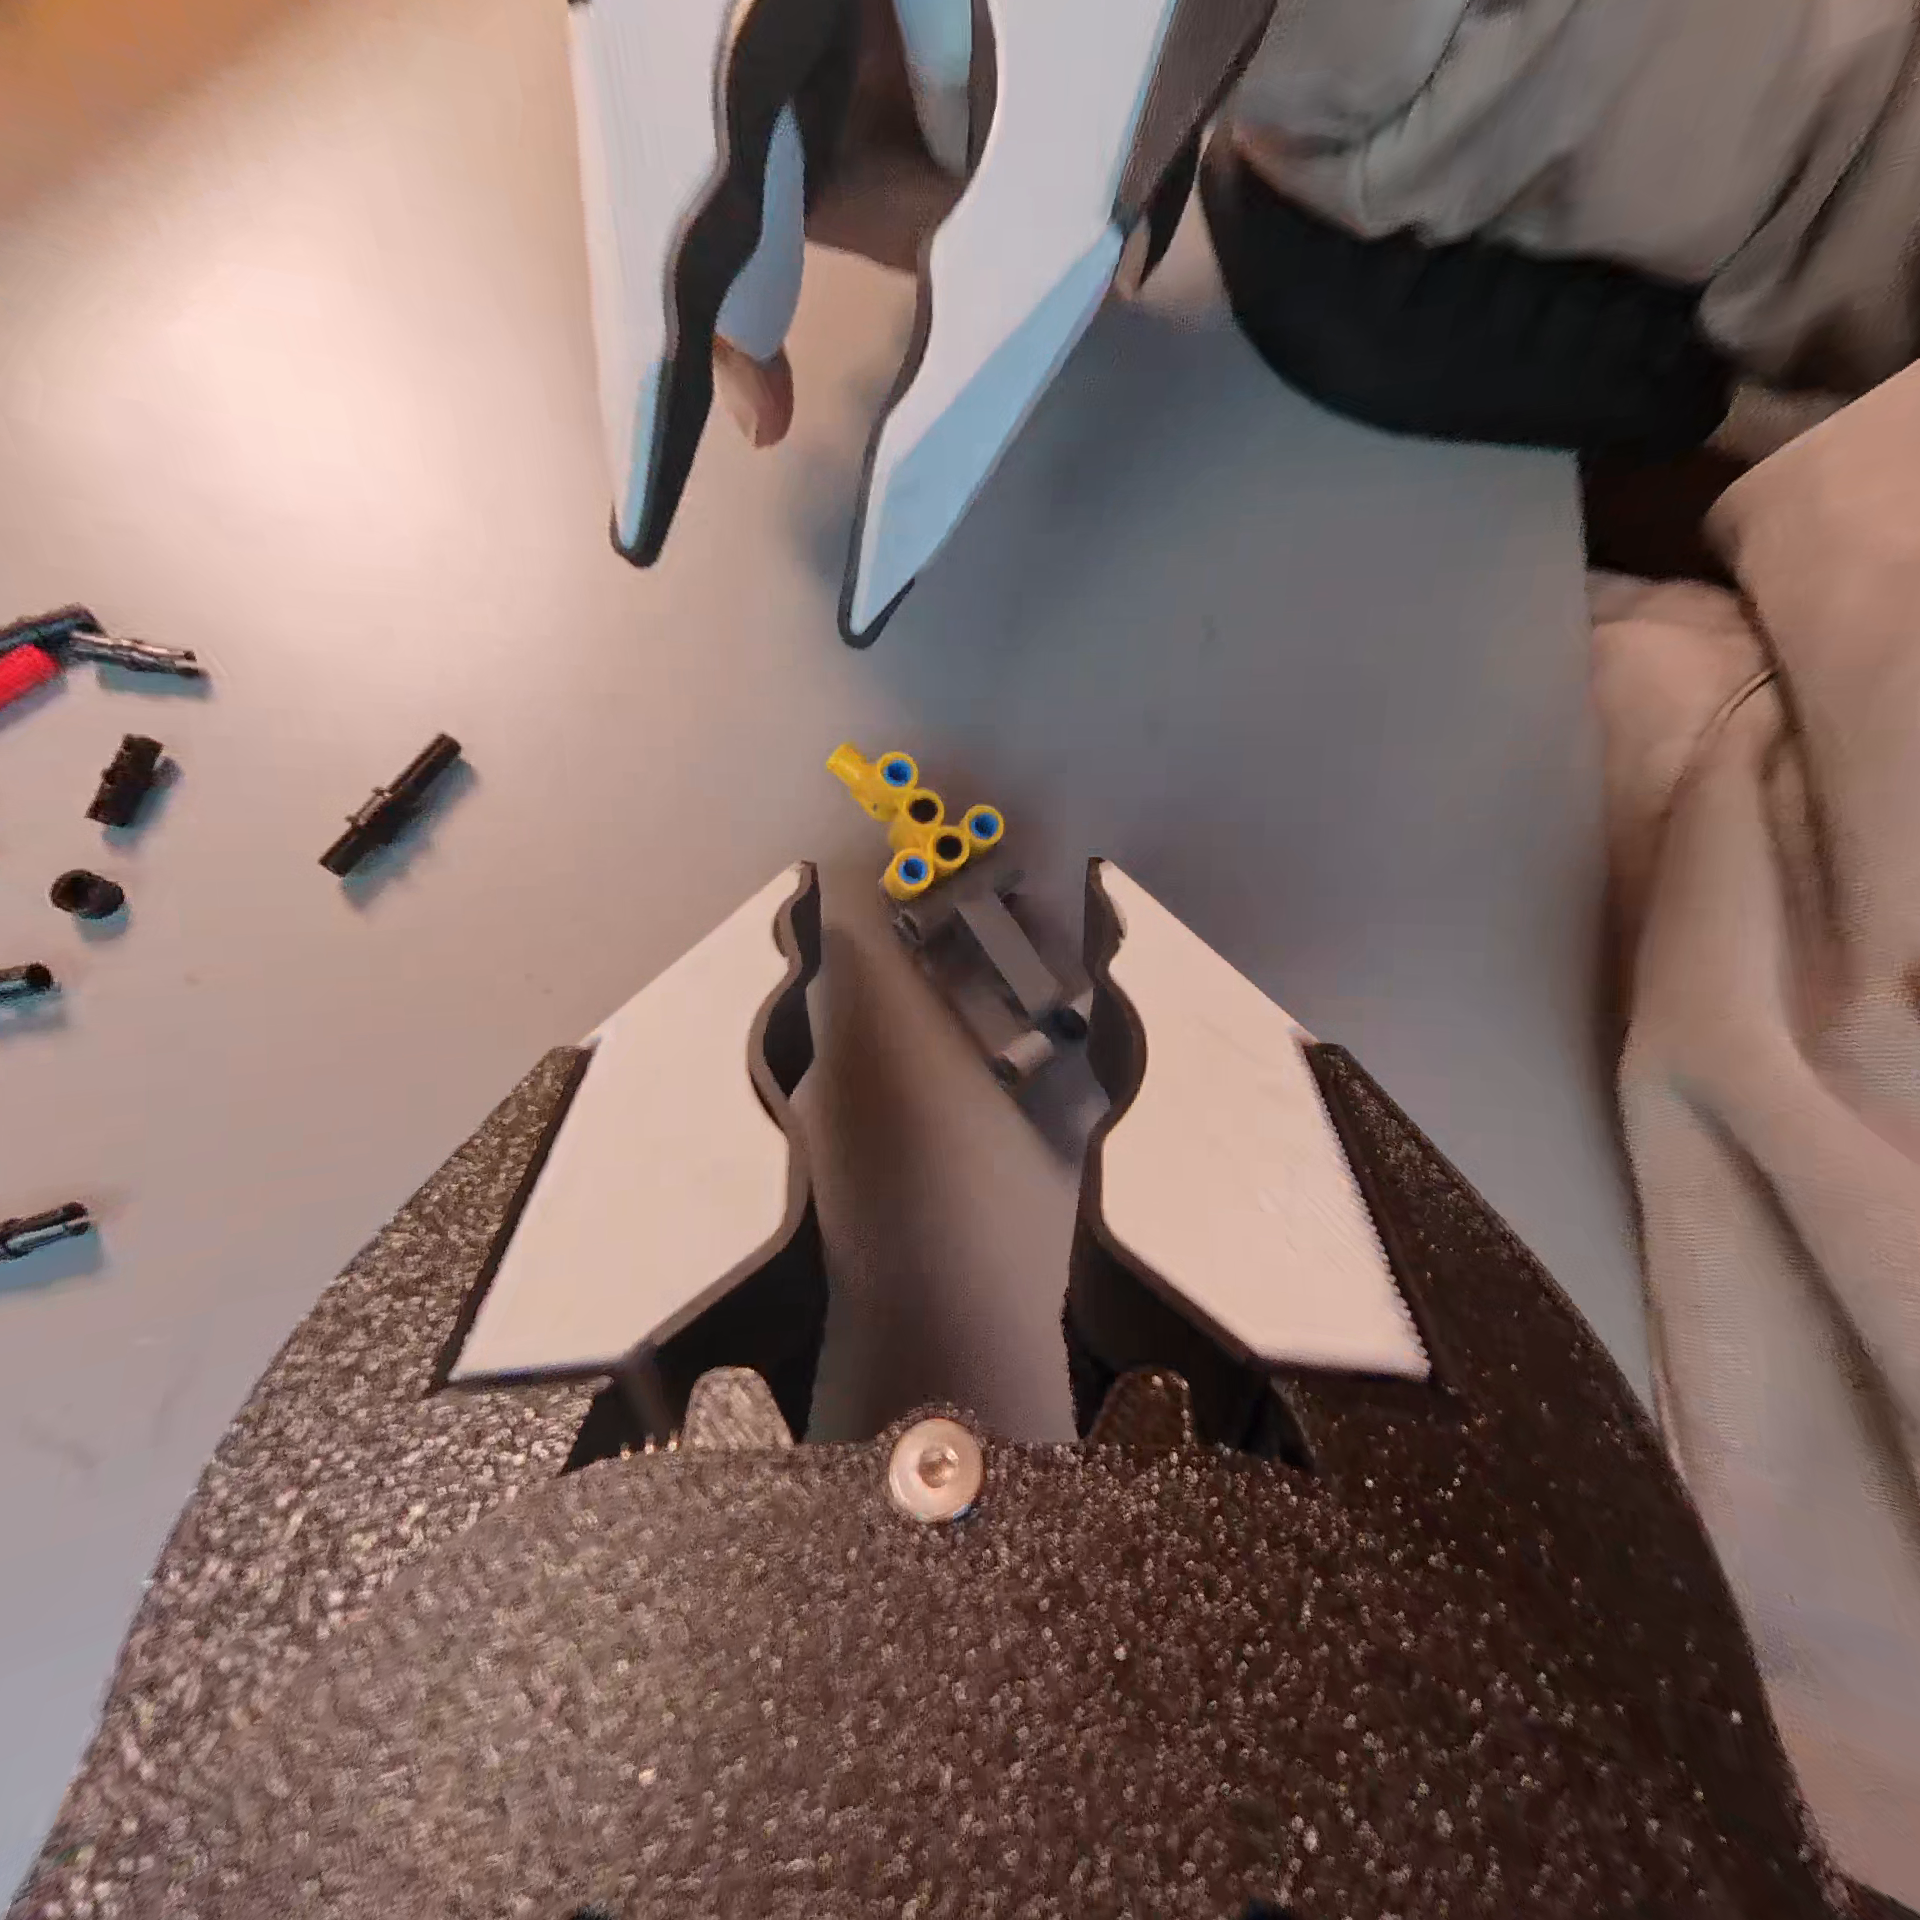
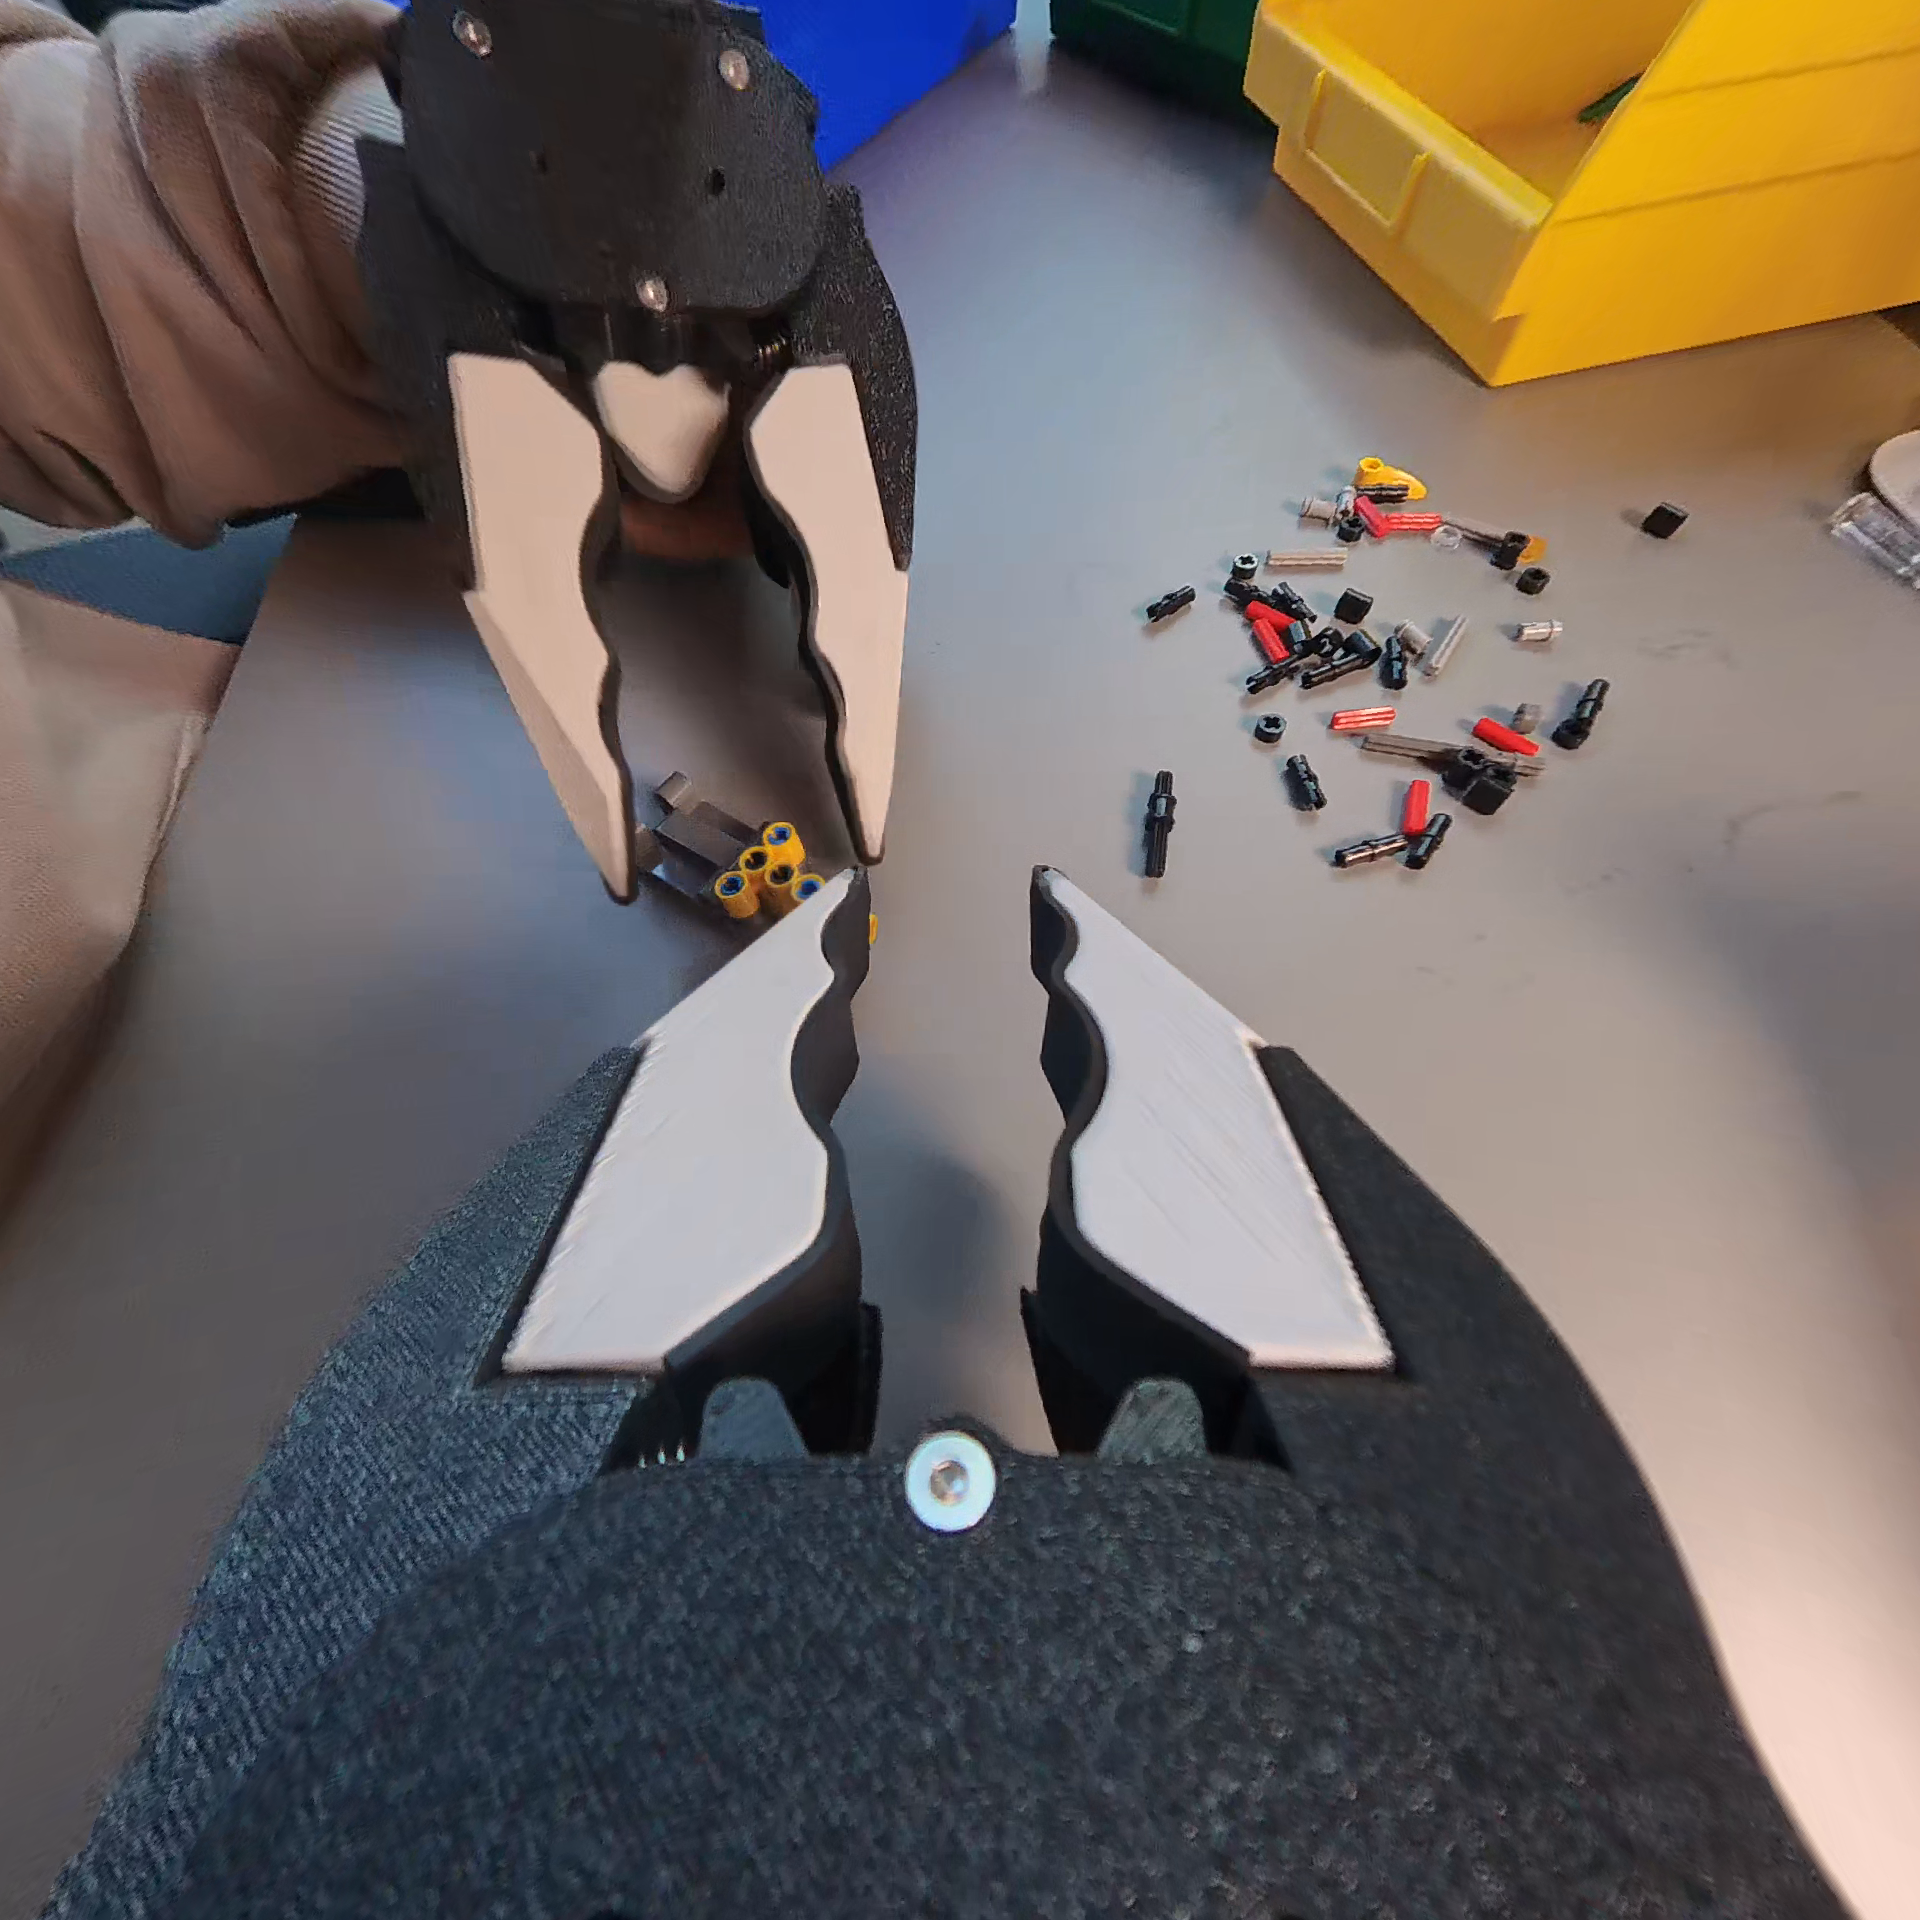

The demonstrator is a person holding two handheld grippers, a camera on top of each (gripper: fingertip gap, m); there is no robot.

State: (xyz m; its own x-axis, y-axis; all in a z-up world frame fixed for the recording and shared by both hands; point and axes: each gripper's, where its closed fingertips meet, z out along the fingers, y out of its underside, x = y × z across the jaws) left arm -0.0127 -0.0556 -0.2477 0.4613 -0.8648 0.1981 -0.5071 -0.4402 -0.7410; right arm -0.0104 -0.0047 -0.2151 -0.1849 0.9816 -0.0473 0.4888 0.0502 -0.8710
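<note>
Nearest, left gripper [image 1: 951, 873]: speckled dark body, pale flat-faced fingers with wavy black inner pads, jaws spread and empty. Between and just beyond its tips, on the matte grey table [image 1: 1299, 727], a small plastic assembly: yellow connector [image 1: 925, 821] of clustered round sockets, some lined blue, joined to a grey angular beam [image 1: 997, 956] lying inside the jaws, closer to the right-hand finger; contact with either finger not discernible. Facing it, right gripper [image 2: 948, 878], same build, jaws likewise parted, nothing held, one tip just beside the yellow connector. Right of the right jaws, a ribbed black pin [image 2: 1158, 821], then a loose scatter of pegs and axles [image 2: 1392, 665], black, red and grey, glossy. Farthest, beyond the scatter, a smooth moulded yellow bin [image 2: 1558, 208].
</note>
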